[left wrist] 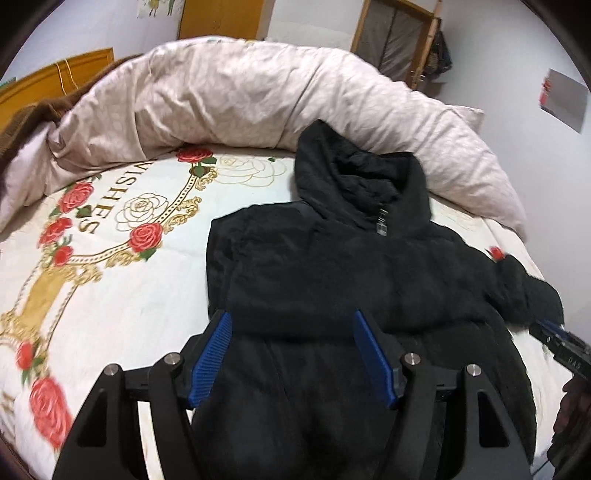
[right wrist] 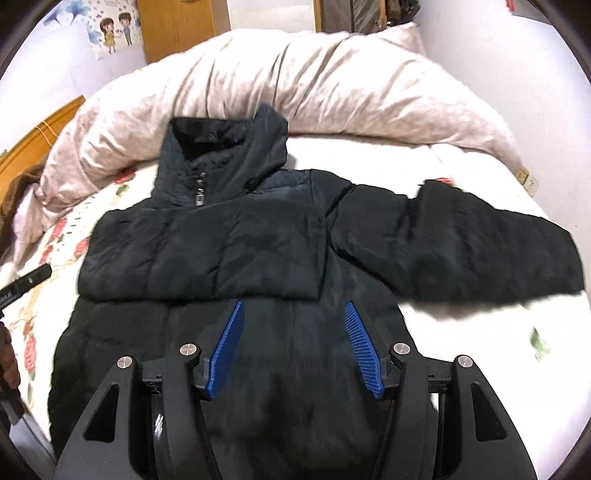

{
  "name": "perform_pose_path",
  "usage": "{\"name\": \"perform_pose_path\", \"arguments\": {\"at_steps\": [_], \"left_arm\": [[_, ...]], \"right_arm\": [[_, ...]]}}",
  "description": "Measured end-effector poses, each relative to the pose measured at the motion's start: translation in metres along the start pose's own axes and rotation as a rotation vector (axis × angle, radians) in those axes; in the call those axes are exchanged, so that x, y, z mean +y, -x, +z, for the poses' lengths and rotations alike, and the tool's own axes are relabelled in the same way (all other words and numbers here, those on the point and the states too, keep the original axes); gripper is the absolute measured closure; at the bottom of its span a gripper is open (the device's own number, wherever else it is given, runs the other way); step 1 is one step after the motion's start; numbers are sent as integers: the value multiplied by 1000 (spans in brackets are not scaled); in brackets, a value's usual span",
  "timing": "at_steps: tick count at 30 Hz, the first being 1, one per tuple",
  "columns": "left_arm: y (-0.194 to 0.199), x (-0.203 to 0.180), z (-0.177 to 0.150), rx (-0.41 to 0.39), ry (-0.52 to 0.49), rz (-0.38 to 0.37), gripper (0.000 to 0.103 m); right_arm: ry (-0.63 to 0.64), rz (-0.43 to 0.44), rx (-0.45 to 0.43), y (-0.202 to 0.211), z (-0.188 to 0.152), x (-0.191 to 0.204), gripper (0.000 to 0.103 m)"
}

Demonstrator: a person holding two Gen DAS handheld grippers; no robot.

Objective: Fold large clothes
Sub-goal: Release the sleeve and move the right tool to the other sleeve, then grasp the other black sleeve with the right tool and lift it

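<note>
The black puffer jacket (right wrist: pixel 236 236) lies flat on the bed, front up, with its hood (right wrist: pixel 229 147) pointing at the rumpled pink duvet (right wrist: pixel 295 85). 1 sleeve is already folded in across the chest. It makes a thick flat flap with a straight lower edge, and you can see it best in the right wrist view. The other sleeve (right wrist: pixel 450 243) is not folded yet. It sticks straight out to the side over the white part of the bed. The bottom of the jacket has not been folded up either.

So I think the job is only just started: 1 fold is done. What is left looks like the second sleeve, and then folding the long body in half.

The left gripper (left wrist: pixel 291 354) hangs over the lower part of the jacket. Its blue pads (left wrist: pixel 210 362) stand apart and nothing is pinched between them. The right gripper (right wrist: pixel 295 347) is the same: its pads are spread, it holds nothing, and the jacket lies below it.

The jacket rests on a flowery bedsheet (left wrist: pixel 110 236) with red roses and gold swirls. Behind the duvet are a yellow wooden door (left wrist: pixel 221 18) and a white wall with a cartoon sticker (right wrist: pixel 114 33).
</note>
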State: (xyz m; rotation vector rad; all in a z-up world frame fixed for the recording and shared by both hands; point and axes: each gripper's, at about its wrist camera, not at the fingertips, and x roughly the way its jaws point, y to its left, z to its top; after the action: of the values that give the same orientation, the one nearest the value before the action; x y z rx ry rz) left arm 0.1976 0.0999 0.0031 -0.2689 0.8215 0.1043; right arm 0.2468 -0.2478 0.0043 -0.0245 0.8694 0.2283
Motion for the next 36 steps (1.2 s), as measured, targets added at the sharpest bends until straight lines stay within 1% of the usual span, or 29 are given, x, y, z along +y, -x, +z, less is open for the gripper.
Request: {"name": "perform_pose_path", "arguments": {"at_steps": [6,10,15,20,23,28,32,35,36], "left_arm": [[58,-20,-42,10,-11,-20,33],[82,-32,-56,16,-1,-34,33],[107,-50,-69,16,-20,-48,33],[117,-68,-70,7,-55,-69,31],[110,-76,-66,14,-70,-71,31],[84,-88,-50,22,-102,-68,31],[49,-96,-33,31,-122,-56,30],[15,-101,-20,38,-125,-50,30],[3,-102,-15,40,-127,-44,30]], "right_arm": [[1,13,-16,57,-35,-4,45],[-13,39,-18,85,-54,-6,45],[-27,33,-29,109,-67,-14,45],[-71,18,-50,121,-70,-32,44],[-93,-3,-52,118,-68,-47,40],[-166,-39,-44,97,-58,-86,40],[-222,-68,-37,74,-48,-120,39],[-289,-86,-19,50,-39,-153,37],[-316,-105,-10,38,-36,-169,36]]}}
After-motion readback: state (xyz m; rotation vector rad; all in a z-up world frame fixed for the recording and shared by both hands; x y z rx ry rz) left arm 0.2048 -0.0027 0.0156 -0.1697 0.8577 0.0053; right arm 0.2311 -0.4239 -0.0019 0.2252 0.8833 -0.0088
